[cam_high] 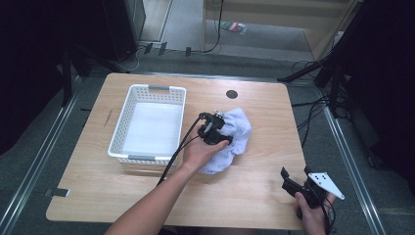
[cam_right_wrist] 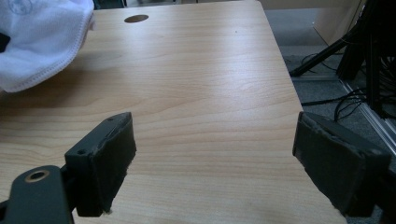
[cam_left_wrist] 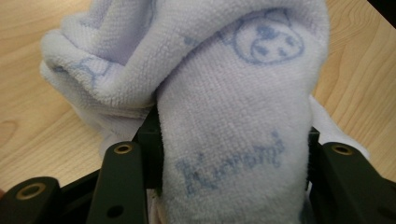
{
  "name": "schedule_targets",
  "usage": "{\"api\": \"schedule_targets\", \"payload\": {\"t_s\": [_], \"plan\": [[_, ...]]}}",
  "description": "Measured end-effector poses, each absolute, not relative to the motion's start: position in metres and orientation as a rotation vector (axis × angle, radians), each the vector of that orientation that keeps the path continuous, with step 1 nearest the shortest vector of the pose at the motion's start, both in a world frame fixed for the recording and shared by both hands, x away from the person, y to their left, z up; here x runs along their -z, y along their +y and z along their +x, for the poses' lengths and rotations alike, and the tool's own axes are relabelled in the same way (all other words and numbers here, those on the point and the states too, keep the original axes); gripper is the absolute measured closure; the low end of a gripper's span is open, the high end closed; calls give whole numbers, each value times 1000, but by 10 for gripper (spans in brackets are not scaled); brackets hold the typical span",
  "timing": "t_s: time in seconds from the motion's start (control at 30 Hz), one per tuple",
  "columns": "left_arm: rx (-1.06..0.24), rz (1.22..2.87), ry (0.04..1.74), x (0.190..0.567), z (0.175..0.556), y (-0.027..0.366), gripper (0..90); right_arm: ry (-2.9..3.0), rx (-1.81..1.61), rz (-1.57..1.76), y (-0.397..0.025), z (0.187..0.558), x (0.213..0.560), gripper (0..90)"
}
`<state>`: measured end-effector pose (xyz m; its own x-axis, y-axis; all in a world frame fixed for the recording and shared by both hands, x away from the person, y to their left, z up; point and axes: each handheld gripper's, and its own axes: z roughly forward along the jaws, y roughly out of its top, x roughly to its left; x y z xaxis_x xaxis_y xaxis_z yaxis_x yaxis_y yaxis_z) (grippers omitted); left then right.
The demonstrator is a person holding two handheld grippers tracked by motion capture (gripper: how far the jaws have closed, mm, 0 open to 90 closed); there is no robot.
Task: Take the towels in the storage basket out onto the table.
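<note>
Two hand-held grippers at work over the wooden tabletop [cam_high: 254,161]. Left hand-held gripper [cam_high: 215,131] clamped on a pale blue towel [cam_high: 234,139], bunched up just right of the white basket [cam_high: 128,117]; a thick fold of terry pinched between the black jaws in the left gripper view, towel [cam_left_wrist: 233,116] hiding the jaw pads almost wholly. Blue printing on that fold: a round cartoon face near the top and, lower down, a short cursive word, too blurred and creased to read. Lower end of the fold cut off by the frame edge. Part of the towel covered by the left hand [cam_high: 198,154] in the high view.

Right hand-held gripper [cam_high: 293,183] held low near the front right corner of the tabletop, well apart from the towel, jaws spread wide with bare wood between them in the right gripper view [cam_right_wrist: 212,163]; outer end of the right jaw cut off. Corner of the towel [cam_right_wrist: 42,42] seen at the upper left there, its far side out of frame. Basket interior plain white, no label made out. Dark round hole [cam_high: 232,94] in the tabletop behind the towel.
</note>
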<state>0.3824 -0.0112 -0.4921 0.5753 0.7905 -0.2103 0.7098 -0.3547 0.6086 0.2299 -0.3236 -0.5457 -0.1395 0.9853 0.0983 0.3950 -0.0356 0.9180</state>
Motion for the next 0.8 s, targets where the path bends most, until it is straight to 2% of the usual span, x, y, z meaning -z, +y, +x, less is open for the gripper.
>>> {"api": "schedule_targets", "payload": {"t_s": [0.2,0.3,0.4,0.47,0.53,0.57,0.6,0.63,0.8], "plan": [[-171,2132,1190,501,381,-12,385,1594,-1162,1479,-324,230,546,135],[-209,2123,1170,498,376,-13,288,1593,-1163,1480,-324,230,546,135],[-235,2102,1184,493,375,-12,135,1594,-1161,1479,-324,230,546,135],[-222,2071,1197,488,375,-9,104,1593,-1162,1479,-324,230,546,135],[-228,2080,1192,480,373,-6,8,1593,-1162,1480,-324,230,546,135],[-228,2080,1192,480,373,-6,0,1593,-1162,1480,-324,230,546,135],[-308,2072,1199,474,370,-4,0,1593,-1162,1479,-324,230,546,135],[-326,2068,1201,471,368,-2,0,1593,-1162,1480,-324,230,546,135],[-295,2034,1187,459,366,8,0,1595,-1164,1477,-324,230,546,135]]}}
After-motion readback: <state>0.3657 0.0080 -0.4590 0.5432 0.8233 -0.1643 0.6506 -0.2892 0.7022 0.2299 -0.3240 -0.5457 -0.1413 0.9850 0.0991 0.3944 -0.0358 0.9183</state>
